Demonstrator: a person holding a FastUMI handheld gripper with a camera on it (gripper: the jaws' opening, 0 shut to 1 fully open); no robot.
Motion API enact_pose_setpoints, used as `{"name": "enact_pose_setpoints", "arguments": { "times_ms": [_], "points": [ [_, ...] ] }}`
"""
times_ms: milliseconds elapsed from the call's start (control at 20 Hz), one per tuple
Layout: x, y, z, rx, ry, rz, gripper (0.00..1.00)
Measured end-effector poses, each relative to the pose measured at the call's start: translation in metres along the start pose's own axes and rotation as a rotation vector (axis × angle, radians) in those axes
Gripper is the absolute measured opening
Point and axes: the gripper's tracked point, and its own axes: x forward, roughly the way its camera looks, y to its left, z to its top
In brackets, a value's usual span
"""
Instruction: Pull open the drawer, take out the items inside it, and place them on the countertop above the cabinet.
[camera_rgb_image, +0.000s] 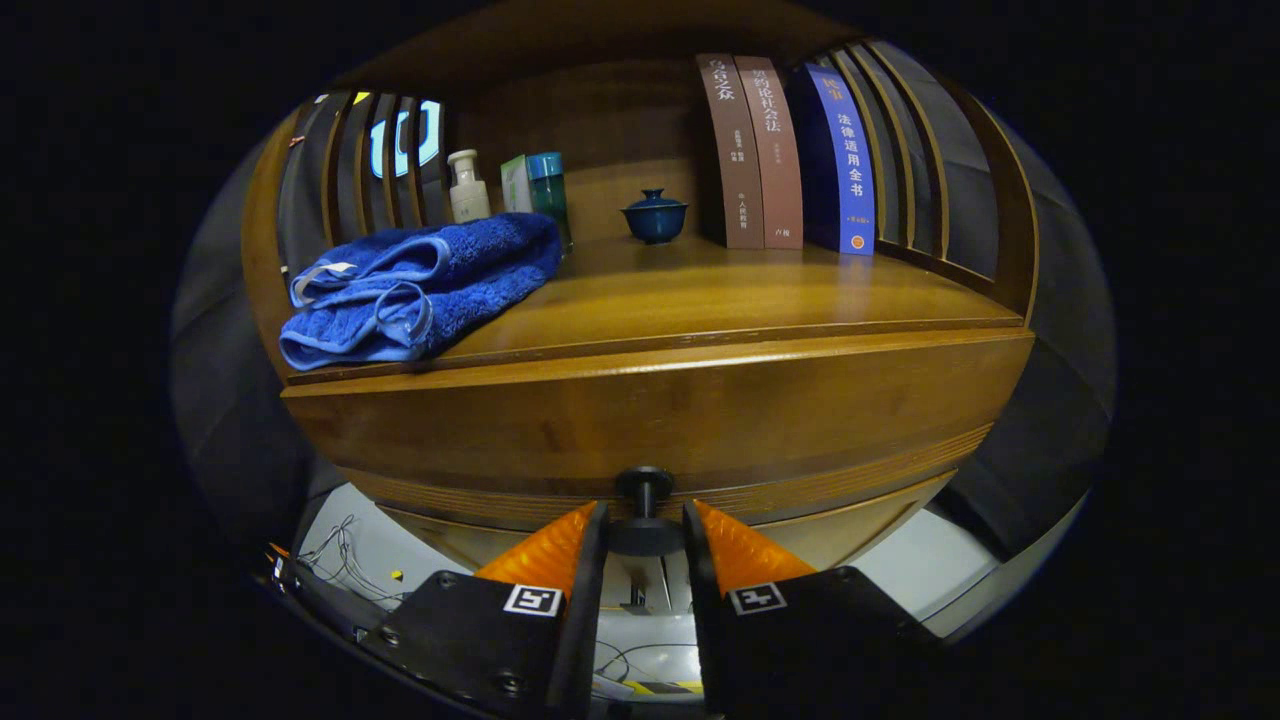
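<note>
One folded blue towel (420, 290) lies on the countertop (720, 290) at left, possibly already taken out. Gripper (645, 535) jaws clamp the dark drawer knob (645, 510); whether the drawer front (660, 420) is pulled open, cannot tell, so emptying looks unfinished.
</note>
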Motion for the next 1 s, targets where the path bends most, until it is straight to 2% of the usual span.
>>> {"name": "enact_pose_setpoints", "arguments": {
  "times_ms": [50,550,1000],
  "points": [
    [0.003,0.000,-0.001,0.001,0.000,0.002,0.37],
    [-0.013,0.001,-0.008,-0.007,0.020,0.013,0.37],
    [-0.076,-0.002,-0.043,-0.003,0.069,0.021,0.37]
  ]
}}
